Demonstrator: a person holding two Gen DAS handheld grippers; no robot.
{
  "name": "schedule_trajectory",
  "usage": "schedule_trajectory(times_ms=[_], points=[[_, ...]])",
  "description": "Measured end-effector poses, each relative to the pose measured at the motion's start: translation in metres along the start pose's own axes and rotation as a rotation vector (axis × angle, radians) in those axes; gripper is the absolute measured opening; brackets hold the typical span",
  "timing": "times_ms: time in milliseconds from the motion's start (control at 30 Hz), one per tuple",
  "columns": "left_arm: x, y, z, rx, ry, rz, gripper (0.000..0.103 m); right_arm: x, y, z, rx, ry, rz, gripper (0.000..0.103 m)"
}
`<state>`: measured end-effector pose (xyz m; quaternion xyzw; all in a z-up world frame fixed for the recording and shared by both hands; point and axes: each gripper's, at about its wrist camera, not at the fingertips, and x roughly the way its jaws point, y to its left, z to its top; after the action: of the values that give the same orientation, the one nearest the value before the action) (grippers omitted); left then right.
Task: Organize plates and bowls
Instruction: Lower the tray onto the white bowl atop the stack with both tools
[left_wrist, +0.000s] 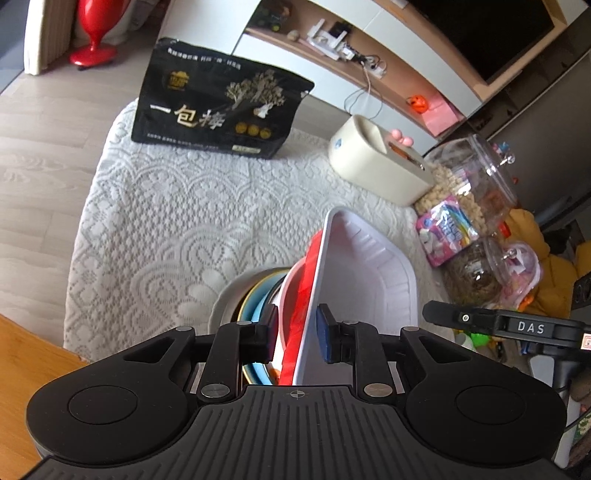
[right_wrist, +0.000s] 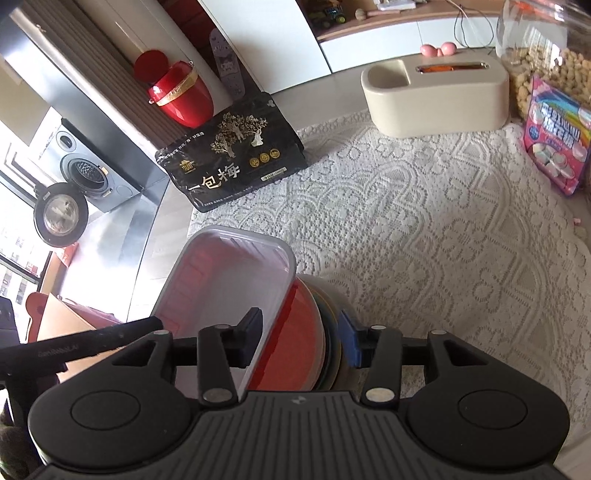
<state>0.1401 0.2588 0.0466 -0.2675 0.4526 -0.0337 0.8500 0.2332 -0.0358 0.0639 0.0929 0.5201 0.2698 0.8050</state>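
Left tongs (left_wrist: 295, 334), angled downward, clamp the white tray (left_wrist: 365, 273).

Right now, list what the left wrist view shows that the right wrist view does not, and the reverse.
Left wrist only: a television, an orange pumpkin toy and a lower jar. Right wrist only: a washing machine with its door open. Both: the white tray, stacked bowls, black pouch and cream box.

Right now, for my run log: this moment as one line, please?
left claw: shut on white tray and red bowl | right claw: open, straddling tray wall and bowls | tray: tilted up against bowl stack
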Motion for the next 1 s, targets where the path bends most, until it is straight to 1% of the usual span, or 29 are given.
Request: schedule_trajectory(times_ms=[100, 233, 300, 400, 533, 600, 900, 1000], points=[[0.005, -0.003, -0.003, 0.001, 0.032, -0.03, 0.024, 0.001, -0.004, -0.001, 0.009, -0.001, 0.009, 0.05], [0.01, -0.016, -0.01, 0.031, 0.063, -0.071, 0.024, 0.008, -0.009, -0.003, 0.041, 0.03, 0.038, 0.051], [0.015, -0.022, -0.014, 0.044, 0.081, -0.076, 0.024, 0.015, -0.01, -0.005, 0.059, 0.052, 0.051, 0.052], [0.021, -0.024, -0.018, 0.048, 0.102, -0.07, 0.024, 0.026, -0.009, -0.008, 0.059, 0.076, 0.039, 0.052], [0.024, -0.019, -0.017, 0.029, 0.103, -0.059, 0.024, 0.035, -0.005, -0.011, 0.063, 0.105, 0.053, 0.052], [0.023, -0.015, -0.015, 0.016, 0.1, -0.057, 0.024, 0.037, -0.002, -0.01, 0.061, 0.111, 0.058, 0.054], [0.021, -0.013, -0.014, 0.009, 0.098, -0.054, 0.024, 0.036, 0.017, -0.002, 0.002, 0.086, 0.029, 0.055], [0.017, -0.011, -0.012, 0.007, 0.09, -0.051, 0.024, 0.035, 0.024, -0.003, -0.039, 0.077, 0.013, 0.055]])
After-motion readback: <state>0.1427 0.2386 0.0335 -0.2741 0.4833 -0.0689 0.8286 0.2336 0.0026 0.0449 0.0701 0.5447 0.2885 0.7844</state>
